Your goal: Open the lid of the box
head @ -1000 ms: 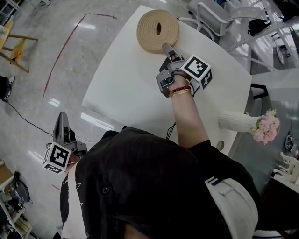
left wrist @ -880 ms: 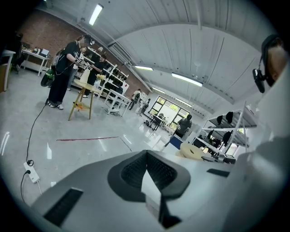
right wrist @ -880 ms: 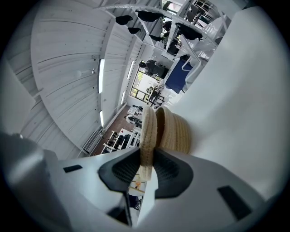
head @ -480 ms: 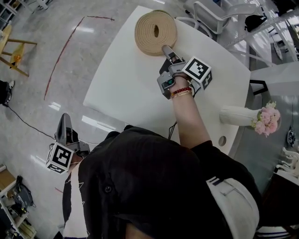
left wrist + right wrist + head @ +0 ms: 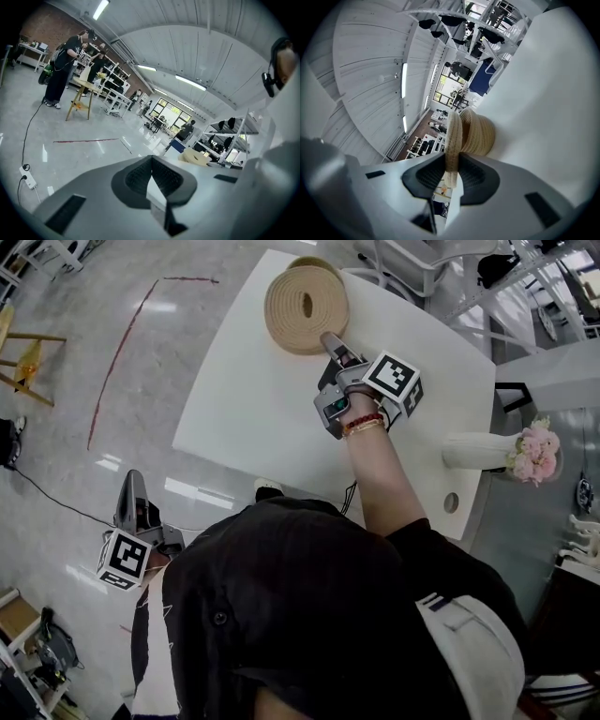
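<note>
At the table's (image 5: 253, 409) far edge, near its far left corner, a round woven box (image 5: 322, 262) is seen, mostly covered by its lid (image 5: 300, 310). The lid's near rim is pinched by the right gripper (image 5: 330, 341), which is held over the table's middle by a hand (image 5: 361, 413). In the right gripper view the lid (image 5: 453, 136) is seen edge-on, clamped between the pads of the right gripper (image 5: 451, 164), with the jaws set narrow on the rim. The lid is tilted away from the box (image 5: 482, 133) on the gripped side, and a gap is seen between them there. Whether the far rim rests on the box cannot be told.

Off the table's near left corner, the left gripper (image 5: 134, 482) is held over the floor (image 5: 75, 446), well apart from the box. In the left gripper view the jaws of the left gripper (image 5: 152, 161) are seen pressed together, with nothing between them.

At the table's right edge a white vase (image 5: 473, 452) is laid on its side, with pink flowers (image 5: 532, 451) past the edge.
</note>
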A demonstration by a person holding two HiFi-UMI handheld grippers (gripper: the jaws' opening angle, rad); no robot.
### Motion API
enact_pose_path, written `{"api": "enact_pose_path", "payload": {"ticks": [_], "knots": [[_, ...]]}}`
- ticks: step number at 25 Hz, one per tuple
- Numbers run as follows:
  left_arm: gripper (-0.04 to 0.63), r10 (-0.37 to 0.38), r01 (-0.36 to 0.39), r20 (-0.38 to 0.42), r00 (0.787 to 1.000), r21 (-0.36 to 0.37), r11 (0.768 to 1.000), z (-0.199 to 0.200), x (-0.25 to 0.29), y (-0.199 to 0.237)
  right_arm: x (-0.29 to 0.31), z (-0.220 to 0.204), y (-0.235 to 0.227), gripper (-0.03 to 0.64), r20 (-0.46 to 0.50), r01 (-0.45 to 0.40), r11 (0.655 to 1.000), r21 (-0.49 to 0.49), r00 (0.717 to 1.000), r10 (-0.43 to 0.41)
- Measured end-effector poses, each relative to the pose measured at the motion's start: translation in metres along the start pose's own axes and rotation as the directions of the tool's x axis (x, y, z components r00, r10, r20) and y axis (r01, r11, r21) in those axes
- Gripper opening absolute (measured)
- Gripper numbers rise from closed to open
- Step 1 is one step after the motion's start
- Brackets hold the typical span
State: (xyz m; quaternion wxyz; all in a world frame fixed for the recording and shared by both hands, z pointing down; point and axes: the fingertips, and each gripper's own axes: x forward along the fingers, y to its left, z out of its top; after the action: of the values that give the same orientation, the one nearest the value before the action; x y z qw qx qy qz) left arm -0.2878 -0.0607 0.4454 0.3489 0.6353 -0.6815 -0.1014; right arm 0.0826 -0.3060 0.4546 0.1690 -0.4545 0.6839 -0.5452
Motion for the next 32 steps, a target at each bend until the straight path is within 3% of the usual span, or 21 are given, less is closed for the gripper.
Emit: {"api": "enact_pose_path", "payload": {"ticks": [7,32], "knots": [[0.009,-0.015,0.015,-0.032,0.999,-0.007,1.0,0.002,-0.012,0.012,-0.014,-0.018,0.01,0.091,0.011,0.018,1.0,0.004,1.0,-0.018],[0.009,-0.098,0.098,-0.005,0.995,-0.003,0.995,0.007,-0.023,-0.001,-0.06,-0.036,0.023,0.086,0.031,0.012,1.0,0.008,0.999,-0.012]]}}
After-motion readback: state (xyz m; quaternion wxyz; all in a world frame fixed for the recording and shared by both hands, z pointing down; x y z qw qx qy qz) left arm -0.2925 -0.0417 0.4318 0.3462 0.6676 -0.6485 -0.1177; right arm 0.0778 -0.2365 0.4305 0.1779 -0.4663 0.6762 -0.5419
